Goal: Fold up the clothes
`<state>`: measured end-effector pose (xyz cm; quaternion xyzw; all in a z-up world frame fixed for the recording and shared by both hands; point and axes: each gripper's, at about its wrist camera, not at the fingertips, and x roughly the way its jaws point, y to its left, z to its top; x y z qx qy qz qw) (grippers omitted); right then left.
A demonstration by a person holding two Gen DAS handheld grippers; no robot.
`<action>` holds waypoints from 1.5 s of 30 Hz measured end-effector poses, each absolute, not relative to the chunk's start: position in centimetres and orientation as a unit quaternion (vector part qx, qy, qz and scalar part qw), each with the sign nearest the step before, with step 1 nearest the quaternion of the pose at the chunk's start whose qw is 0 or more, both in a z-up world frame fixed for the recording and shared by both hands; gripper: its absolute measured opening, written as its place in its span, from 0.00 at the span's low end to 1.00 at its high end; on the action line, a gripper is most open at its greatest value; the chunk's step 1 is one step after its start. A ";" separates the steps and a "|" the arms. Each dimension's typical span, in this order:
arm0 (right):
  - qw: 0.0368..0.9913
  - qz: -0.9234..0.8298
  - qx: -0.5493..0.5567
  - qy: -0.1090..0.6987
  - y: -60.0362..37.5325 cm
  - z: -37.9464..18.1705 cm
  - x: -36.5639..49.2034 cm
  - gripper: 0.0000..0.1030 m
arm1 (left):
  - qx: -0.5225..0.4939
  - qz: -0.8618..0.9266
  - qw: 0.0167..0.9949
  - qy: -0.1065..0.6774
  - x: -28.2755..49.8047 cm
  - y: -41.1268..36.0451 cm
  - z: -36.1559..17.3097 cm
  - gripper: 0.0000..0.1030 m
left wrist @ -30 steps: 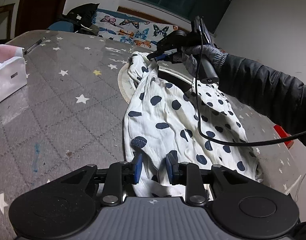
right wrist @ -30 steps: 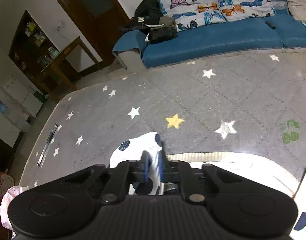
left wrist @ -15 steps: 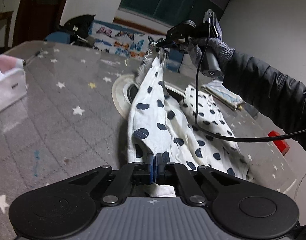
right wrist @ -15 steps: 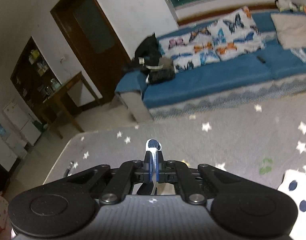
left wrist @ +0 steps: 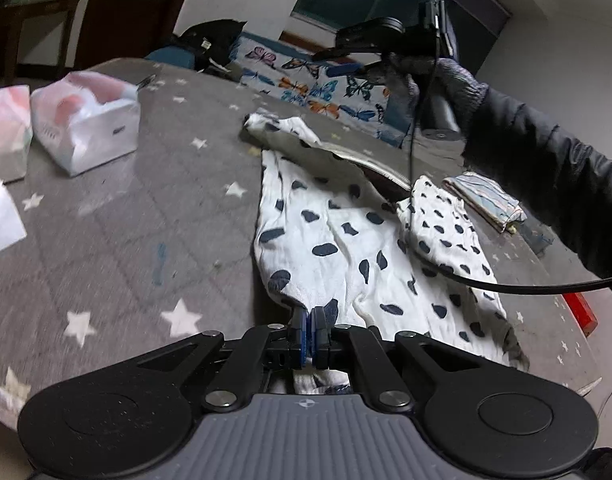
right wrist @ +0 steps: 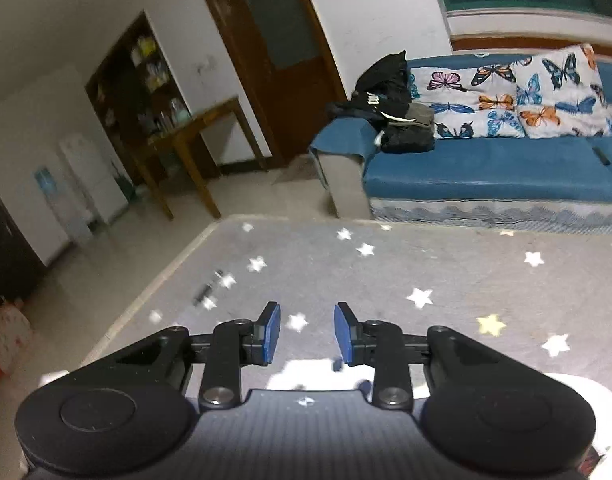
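Left gripper [left wrist: 309, 326] pinches the near hem of the spotted garment [left wrist: 346, 248], pinning it flat on the tabletop [left wrist: 125, 220]; right gripper [right wrist: 307, 334] hovers above its far end, fingers spread, empty.

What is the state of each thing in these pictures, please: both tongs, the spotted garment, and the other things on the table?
Left tongs: shut on the spotted garment's near edge.
Right tongs: open, holding nothing, above the table.
Spotted garment: spread on the table, wrinkled, not yet folded.
Striped cloth: folded, lying beyond the garment.
White plastic bag: standing on the table, top open.
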<state>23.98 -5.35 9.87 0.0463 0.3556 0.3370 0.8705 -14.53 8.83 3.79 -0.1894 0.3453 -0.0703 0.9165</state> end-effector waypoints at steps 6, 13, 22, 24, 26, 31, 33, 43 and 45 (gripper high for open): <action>0.866 0.301 -0.044 0.398 -5.2 6.9 25.0 0.29 | -0.191 -0.072 0.913 0.352 -14.4 9.3 3.4 0.03; 0.852 0.317 -0.076 0.410 -2.6 3.2 25.6 0.29 | -0.196 -0.063 0.908 0.364 -13.8 9.3 3.0 0.05; 0.852 0.313 -0.102 0.406 -1.2 0.9 26.6 0.11 | -0.199 -0.059 0.904 0.373 -13.6 9.6 2.7 0.06; 0.856 0.309 -0.109 0.399 -1.2 0.7 26.8 0.06 | -0.201 -0.056 0.903 0.375 -13.7 9.7 2.6 0.06; 0.863 0.292 -0.107 0.398 -1.2 0.6 27.3 0.05 | -0.203 -0.053 0.902 0.377 -13.8 9.8 2.5 0.06; 0.877 0.248 -0.089 0.401 -1.9 0.9 28.8 0.08 | -0.208 -0.044 0.901 0.379 -13.9 9.9 2.4 0.06; 0.876 0.253 -0.084 0.403 -2.7 1.7 28.6 0.11 | -0.208 -0.042 0.901 0.379 -14.0 9.8 2.5 0.08; 0.869 0.280 -0.093 0.397 -7.6 7.1 25.8 0.21 | -0.176 -0.024 0.919 0.352 -14.9 9.8 4.4 0.34; 0.867 0.283 -0.104 0.396 -9.0 7.8 24.8 0.32 | -0.172 -0.020 0.924 0.342 -15.0 9.8 4.9 0.34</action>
